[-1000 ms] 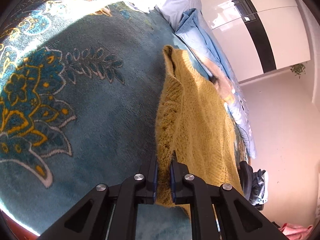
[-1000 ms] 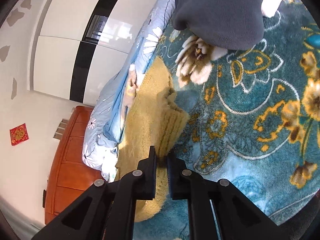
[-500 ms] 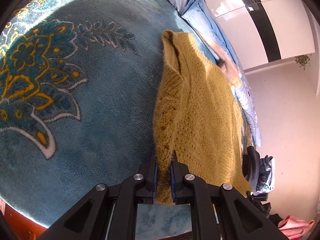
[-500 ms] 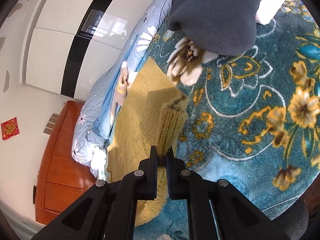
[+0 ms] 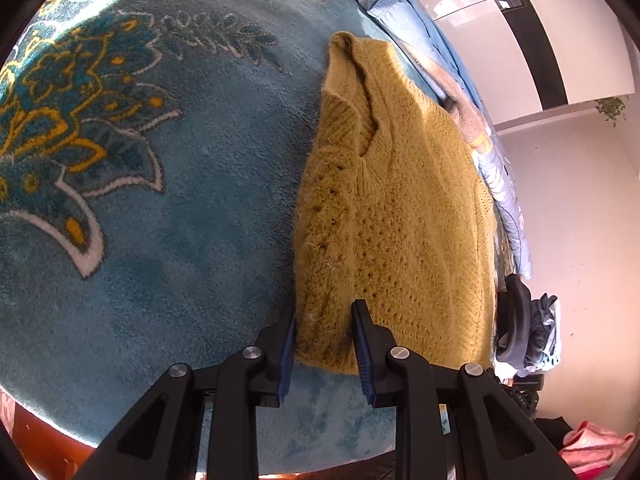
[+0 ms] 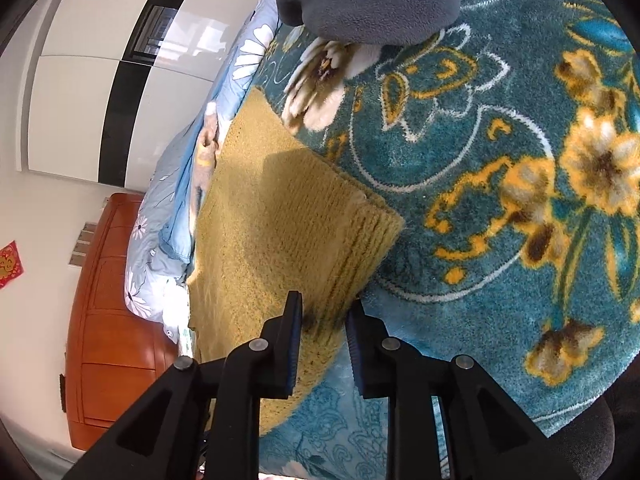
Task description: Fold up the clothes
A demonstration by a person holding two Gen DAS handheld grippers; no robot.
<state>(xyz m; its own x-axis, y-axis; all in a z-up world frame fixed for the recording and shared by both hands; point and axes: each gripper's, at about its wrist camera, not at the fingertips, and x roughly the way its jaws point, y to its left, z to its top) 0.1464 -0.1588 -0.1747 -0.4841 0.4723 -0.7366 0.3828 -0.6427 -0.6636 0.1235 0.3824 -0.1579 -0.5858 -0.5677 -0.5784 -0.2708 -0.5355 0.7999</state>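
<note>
Both jaws, clenched a moment ago, are now releasing my left gripper [image 5: 324,316] and right gripper [image 6: 324,312] from the fuzzy mustard-yellow knitted sweater [image 5: 400,208], leaving it folded flat on the teal floral plush blanket [image 5: 180,200].

I see a teal floral blanket [image 6: 500,128] in sunlight, a white wardrobe [image 6: 80,92] with a black stripe, and an orange wooden dresser [image 6: 108,340].
</note>
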